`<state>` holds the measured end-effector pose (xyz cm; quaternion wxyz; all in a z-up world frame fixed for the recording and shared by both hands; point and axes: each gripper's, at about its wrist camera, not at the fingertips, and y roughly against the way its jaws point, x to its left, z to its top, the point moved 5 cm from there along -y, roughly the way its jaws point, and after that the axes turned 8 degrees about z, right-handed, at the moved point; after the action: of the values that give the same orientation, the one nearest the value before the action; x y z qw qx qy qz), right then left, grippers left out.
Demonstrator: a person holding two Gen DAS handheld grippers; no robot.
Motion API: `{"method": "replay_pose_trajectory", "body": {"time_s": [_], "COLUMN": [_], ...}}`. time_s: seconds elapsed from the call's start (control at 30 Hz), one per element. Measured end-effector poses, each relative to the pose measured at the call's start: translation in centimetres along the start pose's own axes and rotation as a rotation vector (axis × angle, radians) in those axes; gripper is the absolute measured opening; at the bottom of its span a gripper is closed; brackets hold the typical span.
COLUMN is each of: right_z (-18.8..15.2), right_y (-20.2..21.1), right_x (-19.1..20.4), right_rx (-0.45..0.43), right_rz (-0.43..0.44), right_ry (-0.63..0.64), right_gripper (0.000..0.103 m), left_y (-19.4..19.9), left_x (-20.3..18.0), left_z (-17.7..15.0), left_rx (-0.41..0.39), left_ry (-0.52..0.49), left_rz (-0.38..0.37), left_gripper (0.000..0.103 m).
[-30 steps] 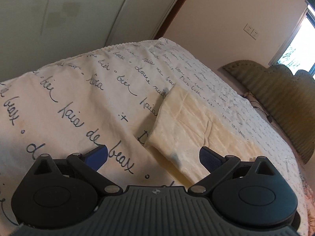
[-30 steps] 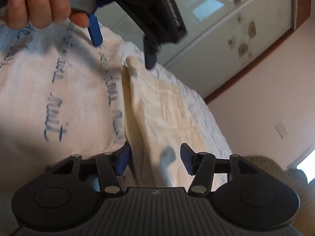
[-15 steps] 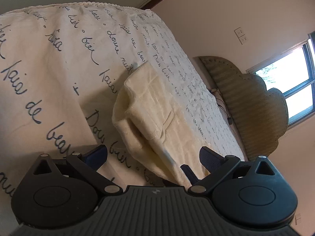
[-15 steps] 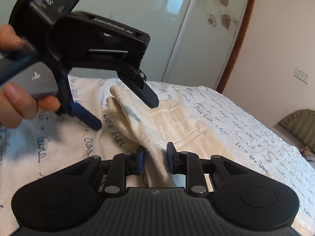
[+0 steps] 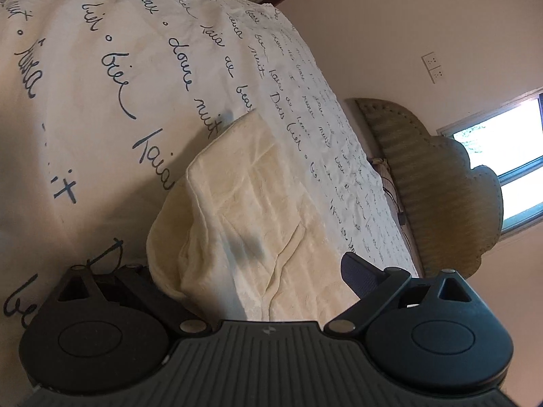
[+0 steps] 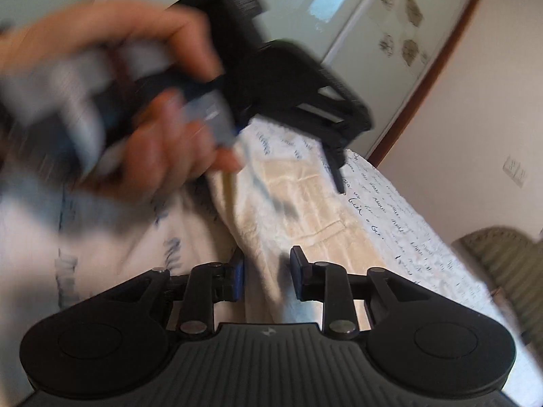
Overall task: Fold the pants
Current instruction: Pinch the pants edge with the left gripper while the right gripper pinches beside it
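The cream pants [image 5: 258, 210] lay folded on the script-printed bedspread [image 5: 101, 95]. The left gripper [image 5: 251, 271] stood wide apart around their near end. The right gripper [image 6: 266, 271] stood partly apart, cloth between its fingers.

a bed fills most of the left wrist view, spread with a cream bedcover [image 5: 112, 108] printed in dark looping script and edged with a small trim along its top. at the right of the frame stands a scalloped, ribbed headboard [image 5: 441, 190] in dull olive. behind it, at the far right, a window [image 5: 505, 169] lets in bright daylight. the wall [image 5: 390, 27] is plain beige, with a pair of white sockets [image 5: 433, 67] at upper right. in the right wrist view, pale wardrobe doors [image 6: 383, 44] with faded flower motifs fill the top, framed by reddish-brown wood.
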<state>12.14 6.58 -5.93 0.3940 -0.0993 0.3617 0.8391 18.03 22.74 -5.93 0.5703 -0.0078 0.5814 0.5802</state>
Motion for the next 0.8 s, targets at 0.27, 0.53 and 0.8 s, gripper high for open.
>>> {"method": "replay_pose_trajectory", "body": {"time_s": [0.27,0.53,0.8], "right_z": [-1.0,-0.6,-0.7], "right_y": [-1.0,1.3,5.9], "right_x": [1.9,-1.3,-5.6], "right_rx": [0.069,-0.049,-0.216], "right_rz": [-0.119,-0.033,-0.006], "right_ry": [0.171,-0.086,-0.323], "right_gripper": [0.022,0.020,0.020], "left_y": [0.1,4.3,9.1], "left_x": [1.0,-2.9,-10.9], "left_z": [0.3,-1.0,-4.2], "left_rx": [-0.045,-0.212,-0.370], "left_ry": [-0.101,-0.218,-0.353], "left_rz": [0.059,0.028,-0.032], "left_gripper": [0.015,0.013,0.013]}}
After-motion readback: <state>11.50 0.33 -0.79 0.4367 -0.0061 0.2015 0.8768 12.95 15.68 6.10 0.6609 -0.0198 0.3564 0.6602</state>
